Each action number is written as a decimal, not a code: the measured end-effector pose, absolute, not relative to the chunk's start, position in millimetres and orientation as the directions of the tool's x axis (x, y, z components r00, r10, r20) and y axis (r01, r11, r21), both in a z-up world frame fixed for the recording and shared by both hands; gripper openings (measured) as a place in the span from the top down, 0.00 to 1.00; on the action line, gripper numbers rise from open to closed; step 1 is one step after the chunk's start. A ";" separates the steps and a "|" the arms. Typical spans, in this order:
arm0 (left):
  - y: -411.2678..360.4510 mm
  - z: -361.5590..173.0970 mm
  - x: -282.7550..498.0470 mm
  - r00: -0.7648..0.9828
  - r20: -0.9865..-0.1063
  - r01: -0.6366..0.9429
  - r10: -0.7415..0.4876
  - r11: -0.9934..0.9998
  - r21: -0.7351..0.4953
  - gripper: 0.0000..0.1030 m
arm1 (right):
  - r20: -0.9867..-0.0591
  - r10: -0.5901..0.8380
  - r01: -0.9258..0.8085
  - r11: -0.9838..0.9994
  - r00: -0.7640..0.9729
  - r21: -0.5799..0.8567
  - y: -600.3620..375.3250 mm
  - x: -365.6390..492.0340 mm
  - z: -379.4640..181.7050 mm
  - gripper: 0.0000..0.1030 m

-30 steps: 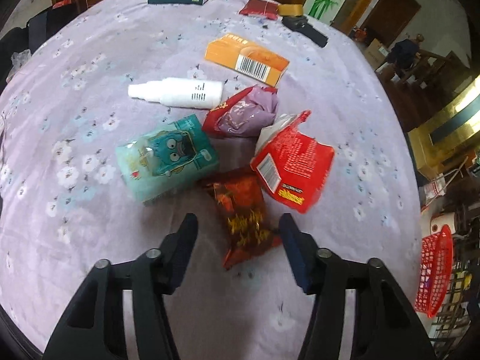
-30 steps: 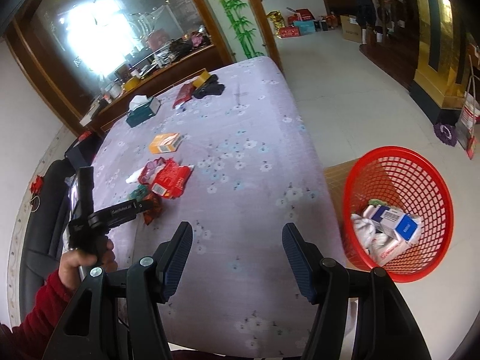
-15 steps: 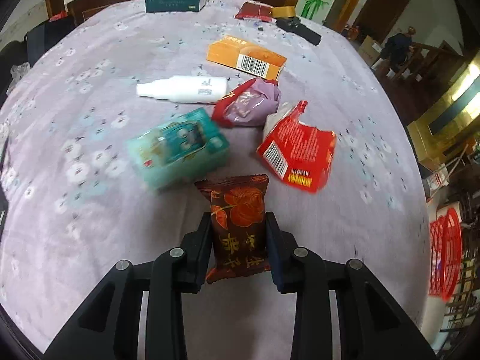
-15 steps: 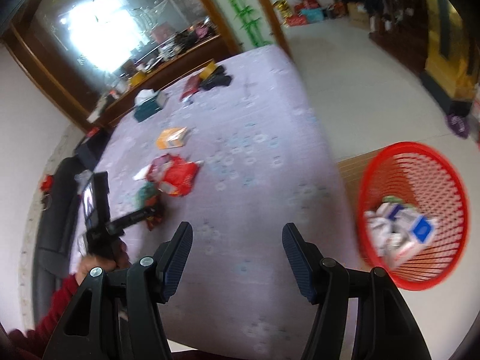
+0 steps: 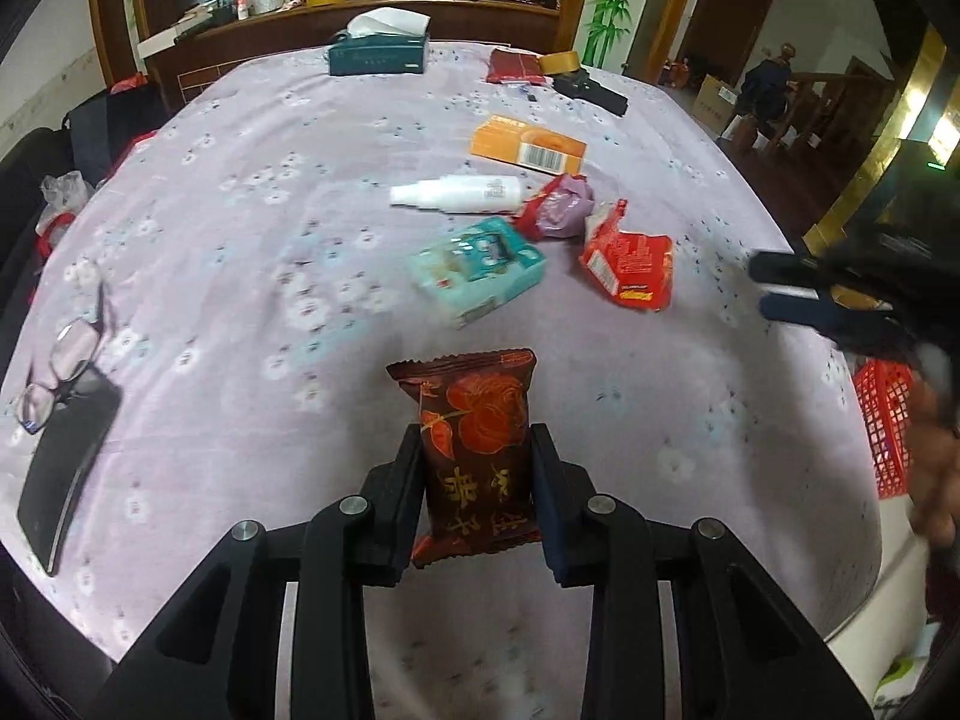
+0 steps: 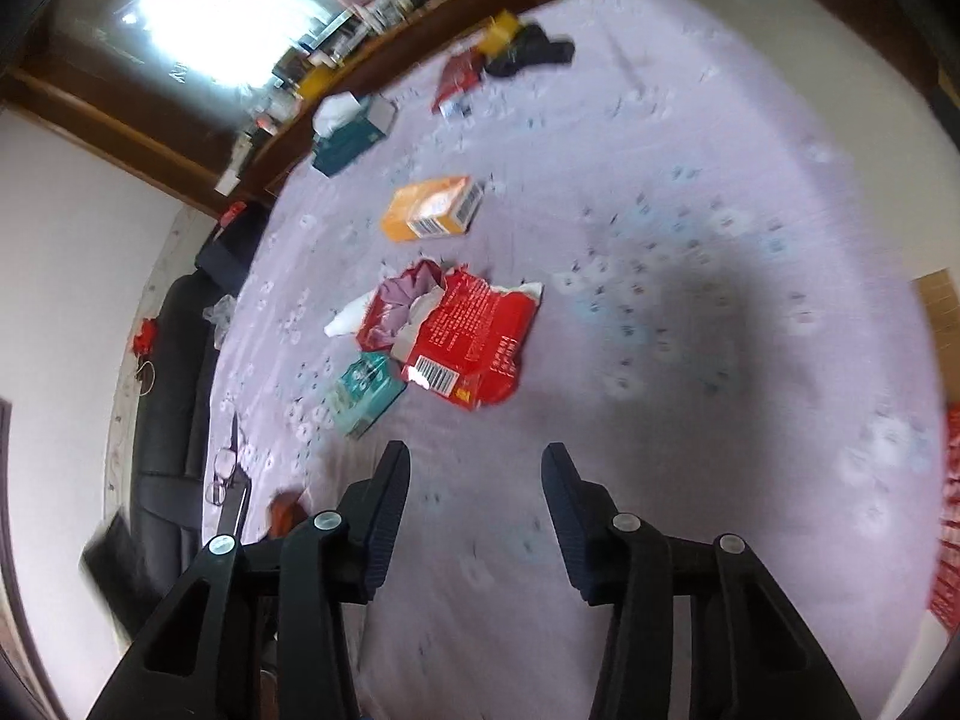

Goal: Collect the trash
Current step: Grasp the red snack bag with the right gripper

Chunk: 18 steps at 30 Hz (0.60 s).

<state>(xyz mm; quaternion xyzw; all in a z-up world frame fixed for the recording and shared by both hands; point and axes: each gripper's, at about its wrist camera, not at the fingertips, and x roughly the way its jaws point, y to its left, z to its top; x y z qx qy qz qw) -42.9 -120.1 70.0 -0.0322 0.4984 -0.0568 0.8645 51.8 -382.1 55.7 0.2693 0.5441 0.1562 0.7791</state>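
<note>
Fingers (image 5: 401, 492) of left gripper (image 5: 477, 486) pinch upright dark-brown snack packet (image 5: 477, 438), orange-printed.

The lower end of the dark red snack packet (image 5: 477, 450) is covered by the left gripper (image 5: 477, 498), whose pads are pressed on its sides. At the right edge of the left wrist view, the right gripper (image 5: 834, 294) is smeared by motion; the hand (image 5: 933, 468) below it is blurred and cut by the frame. The red basket (image 5: 882, 420) is partly hidden behind the worktop (image 5: 240, 240) edge. In the right wrist view the whole scene is motion-blurred; print on the red torn bag (image 6: 474, 336) cannot be read. The white bottle (image 6: 348, 318) is mostly hidden behind the wrappers.
</note>
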 end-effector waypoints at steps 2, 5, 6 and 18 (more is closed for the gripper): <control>-110.1 70.5 -47.0 0.499 -0.857 0.068 -0.128 0.992 -0.109 0.69 | -0.768 0.535 0.074 0.802 0.352 0.593 -377.9 65.8 44.2 0.55; -96.1 70.5 -49.1 0.501 -0.856 0.063 -0.125 0.992 -0.108 0.69 | -0.767 0.544 0.128 0.781 0.341 0.611 -371.6 86.0 26.0 0.56; -92.1 70.5 -49.9 0.501 -0.857 0.062 -0.126 0.992 -0.110 0.69 | -0.770 0.538 0.136 0.782 0.343 0.608 -370.2 90.7 23.7 0.56; -71.6 73.0 -55.2 0.509 -0.852 0.082 -0.122 0.992 -0.093 0.69 | -0.808 0.480 0.168 0.815 0.341 0.555 -338.4 116.4 1.8 0.80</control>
